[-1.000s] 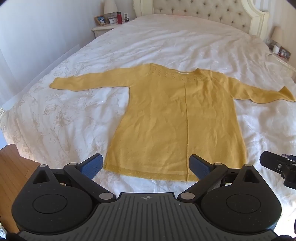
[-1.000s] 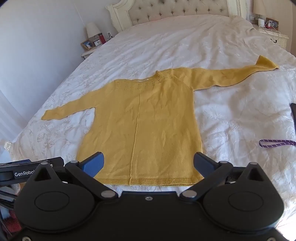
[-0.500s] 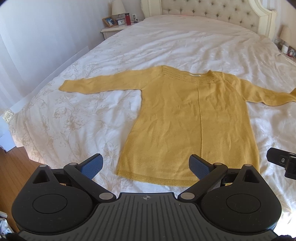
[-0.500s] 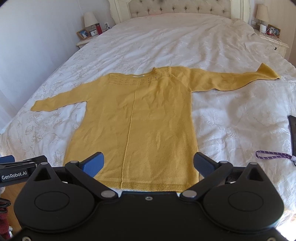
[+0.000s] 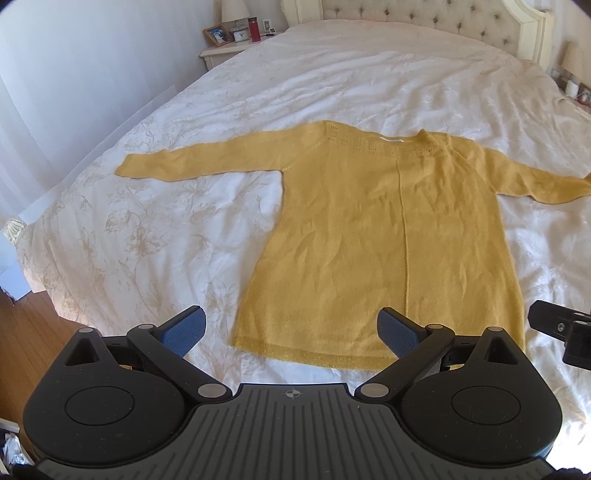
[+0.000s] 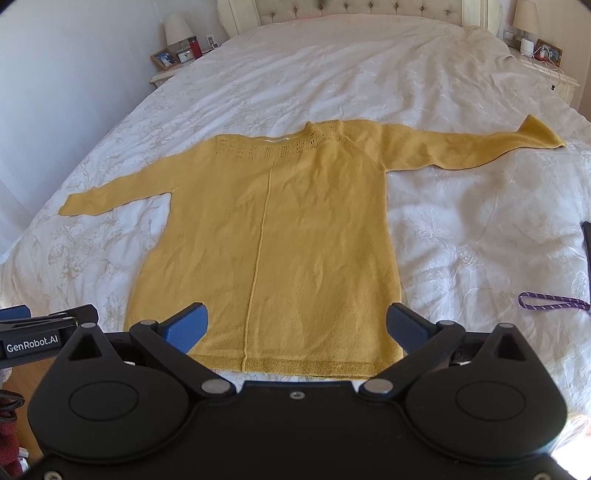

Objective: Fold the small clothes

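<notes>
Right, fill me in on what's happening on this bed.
A person holds a two-finger tool in each hand, about to fold a yellow sweater. It lies flat on the white bedspread, both sleeves spread out, hem nearest the cameras. The left tool and right tool are both open above the hem and hold nothing. No fold has been made yet. A purple cord lies off to the right.

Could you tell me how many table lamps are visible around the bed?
2. One lamp stands on the nightstand left of the headboard, beside a red bottle; the other lamp stands on the nightstand to the right. Others may be outside the view.
</notes>
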